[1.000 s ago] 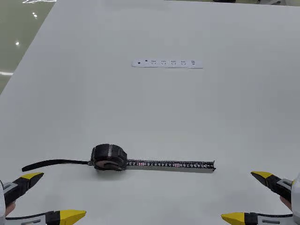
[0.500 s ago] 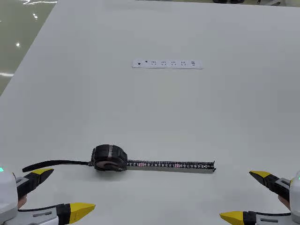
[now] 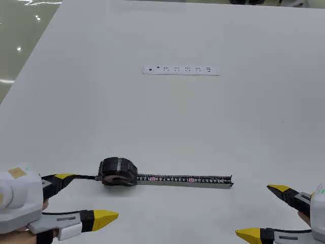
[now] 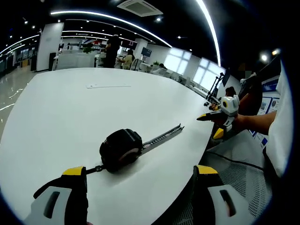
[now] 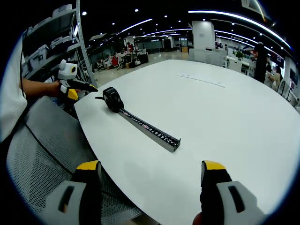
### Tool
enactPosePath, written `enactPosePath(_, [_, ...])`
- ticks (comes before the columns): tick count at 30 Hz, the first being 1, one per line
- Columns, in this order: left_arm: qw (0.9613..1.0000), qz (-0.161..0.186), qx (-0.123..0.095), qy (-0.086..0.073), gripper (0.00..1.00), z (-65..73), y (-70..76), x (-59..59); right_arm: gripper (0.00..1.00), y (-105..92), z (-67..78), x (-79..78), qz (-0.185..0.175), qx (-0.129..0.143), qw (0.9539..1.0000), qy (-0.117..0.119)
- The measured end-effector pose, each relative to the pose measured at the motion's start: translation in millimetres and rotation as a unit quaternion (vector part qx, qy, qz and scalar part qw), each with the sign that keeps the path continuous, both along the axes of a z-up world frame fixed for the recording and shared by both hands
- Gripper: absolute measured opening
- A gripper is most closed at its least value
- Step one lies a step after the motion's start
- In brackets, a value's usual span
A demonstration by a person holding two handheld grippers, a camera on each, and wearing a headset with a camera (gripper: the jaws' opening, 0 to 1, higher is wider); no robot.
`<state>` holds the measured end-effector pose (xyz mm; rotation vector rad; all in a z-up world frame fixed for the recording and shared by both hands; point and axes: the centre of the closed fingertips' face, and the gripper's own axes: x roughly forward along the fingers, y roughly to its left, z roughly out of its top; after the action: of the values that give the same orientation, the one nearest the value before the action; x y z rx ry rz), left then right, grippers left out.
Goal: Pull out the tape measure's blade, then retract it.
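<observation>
A black tape measure (image 3: 118,172) lies near the table's front edge, its blade (image 3: 185,179) drawn out to the right and flat on the surface, and a black wrist strap (image 3: 84,177) trails left. My left gripper (image 3: 86,201) hovers open just left of the case, which lies a short way ahead of the jaws in the left gripper view (image 4: 121,149). My right gripper (image 3: 264,211) stands open to the right of the blade's hook end (image 5: 174,143), apart from it. Nothing is between either pair of jaws.
A white power strip (image 3: 181,69) lies flat at the middle of the white table (image 3: 162,117). The table's front edge runs just under both grippers. A mesh chair (image 5: 42,154) sits below the edge.
My left gripper has moved up and to the right, closer to the tape measure's case. The right gripper has shifted slightly left. The tape measure has not moved.
</observation>
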<state>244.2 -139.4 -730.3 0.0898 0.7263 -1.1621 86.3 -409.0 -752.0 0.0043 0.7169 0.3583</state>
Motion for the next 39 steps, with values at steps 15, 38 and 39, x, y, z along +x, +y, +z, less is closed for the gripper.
enactPosePath(15, [0.9997,-0.006,0.021,0.01,0.9,-4.1,-29.4,11.9,0.88,-1.3,0.7,1.1,-0.001,0.0,1.0,-0.001])
enactPosePath(38, [0.9931,0.098,0.037,0.054,0.84,-23.5,-46.7,34.7,0.88,-2.0,-1.2,25.2,0.03,0.005,0.9995,0.0])
enactPosePath(39, [0.9925,0.102,0.037,0.057,0.84,-24.8,-46.8,34.8,0.88,-2.8,-1.6,25.9,0.03,0.006,0.9995,0.0])
